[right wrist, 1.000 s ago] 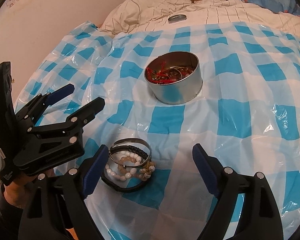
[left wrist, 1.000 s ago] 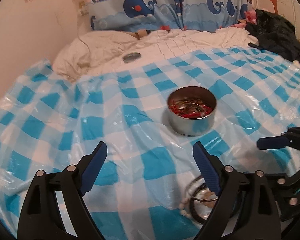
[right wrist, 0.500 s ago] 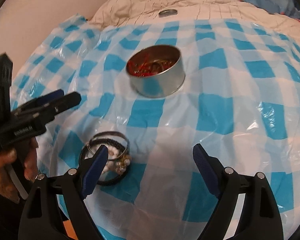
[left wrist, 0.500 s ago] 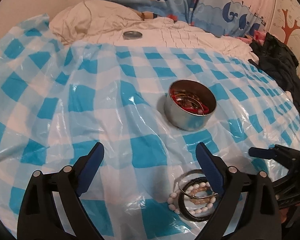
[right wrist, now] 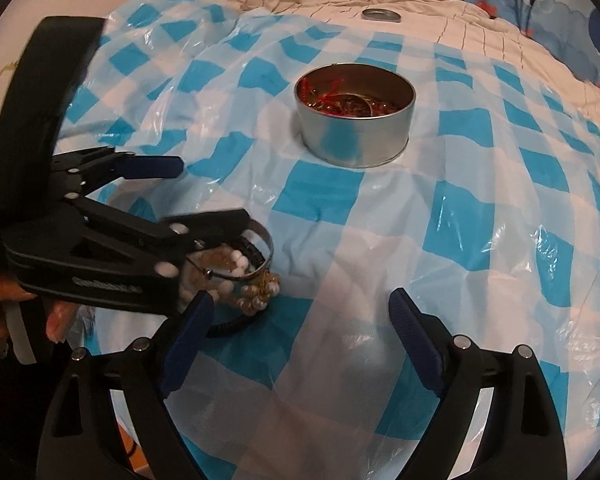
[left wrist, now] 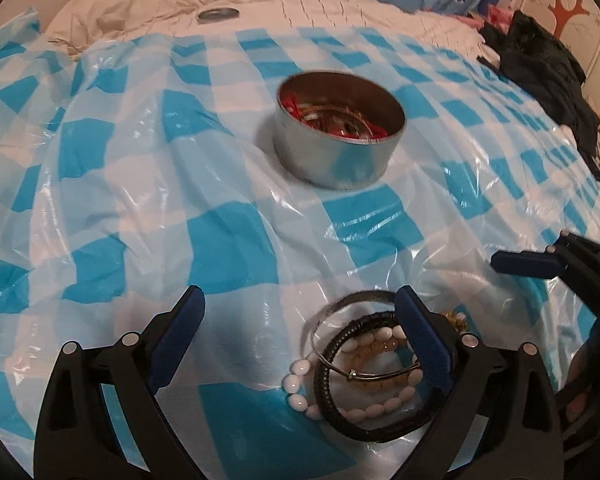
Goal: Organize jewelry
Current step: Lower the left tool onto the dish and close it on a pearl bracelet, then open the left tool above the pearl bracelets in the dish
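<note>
The left tongs (left wrist: 300,334) stand wide apart over the pile of bracelets (left wrist: 364,376) on the checked sheet (left wrist: 228,248), holding nothing. The right tongs (right wrist: 300,330) are apart too. To grip well, one bracelet should sit between both pads before closing, then go to the tin (left wrist: 336,160).
</note>
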{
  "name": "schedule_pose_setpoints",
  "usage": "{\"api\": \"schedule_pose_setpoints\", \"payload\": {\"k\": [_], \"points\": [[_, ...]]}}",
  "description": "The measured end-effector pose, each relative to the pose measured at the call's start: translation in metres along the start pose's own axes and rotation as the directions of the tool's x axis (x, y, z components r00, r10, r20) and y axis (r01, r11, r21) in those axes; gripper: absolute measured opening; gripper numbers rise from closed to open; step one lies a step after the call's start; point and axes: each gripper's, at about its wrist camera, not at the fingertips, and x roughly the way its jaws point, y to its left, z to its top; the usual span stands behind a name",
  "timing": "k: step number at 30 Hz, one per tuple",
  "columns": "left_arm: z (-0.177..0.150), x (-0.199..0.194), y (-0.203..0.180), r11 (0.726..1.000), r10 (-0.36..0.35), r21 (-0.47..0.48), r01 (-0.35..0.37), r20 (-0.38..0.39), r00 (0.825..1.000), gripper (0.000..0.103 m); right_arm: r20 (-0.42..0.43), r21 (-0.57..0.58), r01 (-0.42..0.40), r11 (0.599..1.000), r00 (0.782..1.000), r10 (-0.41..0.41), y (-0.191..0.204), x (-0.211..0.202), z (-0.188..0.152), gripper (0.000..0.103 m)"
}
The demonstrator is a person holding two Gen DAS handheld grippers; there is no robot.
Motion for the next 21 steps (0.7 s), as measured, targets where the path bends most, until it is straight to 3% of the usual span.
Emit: {"api": "schedule_pose_setpoints", "payload": {"k": [3,4,5,7,8,10,16,21], "points": [[-0.002,0.001,-0.006,1.000,-0.015,0.025,0.015,0.003,1.000,0.092,-0.003,-0.013,0.003,1.000,1.000,-0.003,0.001,-0.001,-0.001,0.086],[-0.003,0.001,-0.007,0.999,-0.025,0.025,0.024,0.010,1.000,0.087,-0.004,-0.015,0.004,1.000,1.000,-0.004,0.001,-0.001,-0.002,0.086],[-0.003,0.001,-0.006,0.999,-0.039,0.024,0.039,0.008,0.999,0.068,-0.003,-0.018,0.006,1.000,1.000,-0.006,0.001,-0.001,-0.002,0.086],[-0.002,0.002,-0.005,0.999,-0.047,0.022,0.047,-0.006,0.999,0.049,-0.004,-0.020,0.007,1.000,1.000,-0.007,0.002,-0.001,-0.002,0.086],[-0.002,0.001,-0.005,0.998,-0.055,0.026,0.055,-0.006,0.998,0.019,-0.005,-0.020,0.007,1.000,1.000,-0.008,0.002,-0.001,-0.002,0.086],[0.000,-0.002,-0.002,0.999,-0.039,0.037,0.039,-0.005,0.999,0.001,-0.005,-0.022,0.009,1.000,1.000,-0.009,0.002,0.000,-0.002,0.087],[0.005,-0.017,0.009,0.993,-0.121,-0.008,0.121,0.034,0.992,0.000,0.013,-0.028,-0.008,1.000,1.000,0.009,0.008,0.000,0.000,0.087],[0.009,-0.028,0.017,0.989,-0.140,-0.036,0.143,0.067,0.988,0.000,0.028,-0.032,-0.019,0.999,0.999,0.020,0.015,0.005,0.002,0.087]]}}
